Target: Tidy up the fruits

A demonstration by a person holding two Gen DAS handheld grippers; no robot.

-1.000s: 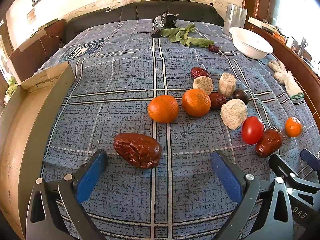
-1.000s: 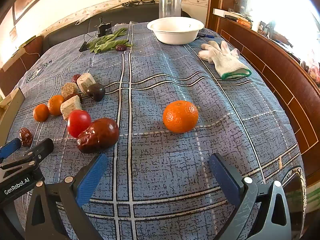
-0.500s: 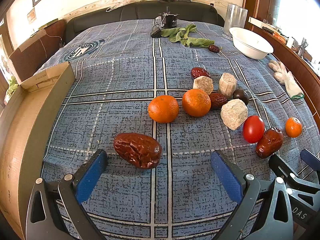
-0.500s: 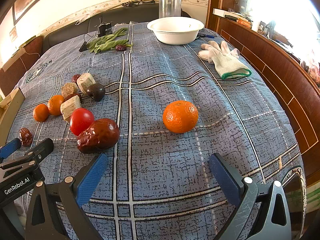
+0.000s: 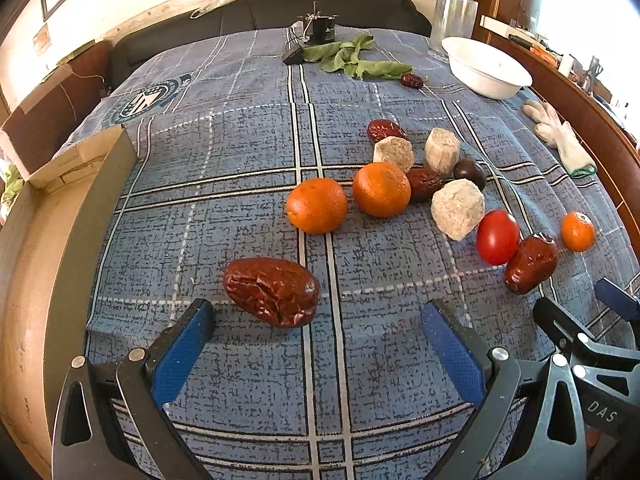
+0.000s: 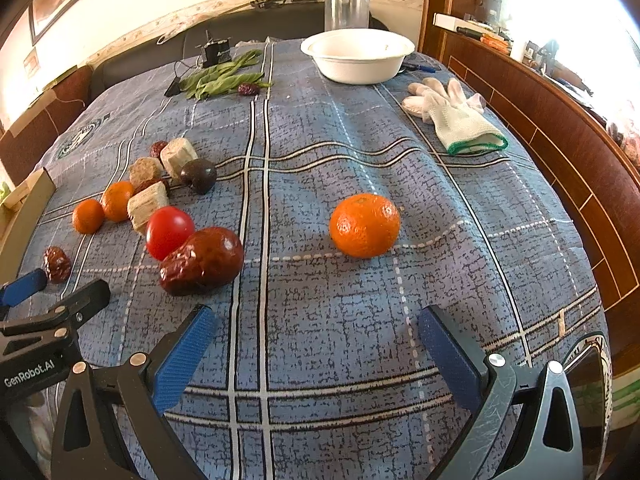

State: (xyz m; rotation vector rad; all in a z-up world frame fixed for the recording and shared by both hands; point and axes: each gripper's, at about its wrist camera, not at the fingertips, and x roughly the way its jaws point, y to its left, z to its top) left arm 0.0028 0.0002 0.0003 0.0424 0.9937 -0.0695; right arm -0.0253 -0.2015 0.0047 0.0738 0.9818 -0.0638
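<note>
Fruits lie scattered on a blue plaid cloth (image 5: 240,152). In the left wrist view a wrinkled red date (image 5: 271,291) lies just ahead of my open, empty left gripper (image 5: 316,336). Beyond it are two oranges (image 5: 317,205), pale sugarcane chunks (image 5: 457,208), a tomato (image 5: 497,237) and another date (image 5: 531,263). In the right wrist view a lone orange (image 6: 365,225) sits ahead of my open, empty right gripper (image 6: 314,340). A large date (image 6: 202,261) and the tomato (image 6: 169,231) lie to its left.
A white bowl (image 6: 357,56) and a clear glass (image 6: 346,7) stand at the far end, with green leaves (image 6: 224,78) and a white glove (image 6: 456,116). A cardboard box (image 5: 36,248) borders the left side. A wooden rail (image 6: 560,140) runs along the right.
Almost nothing has moved. In the right wrist view the tomato and large date have drifted slightly right, as the right gripper shifted a little left.
</note>
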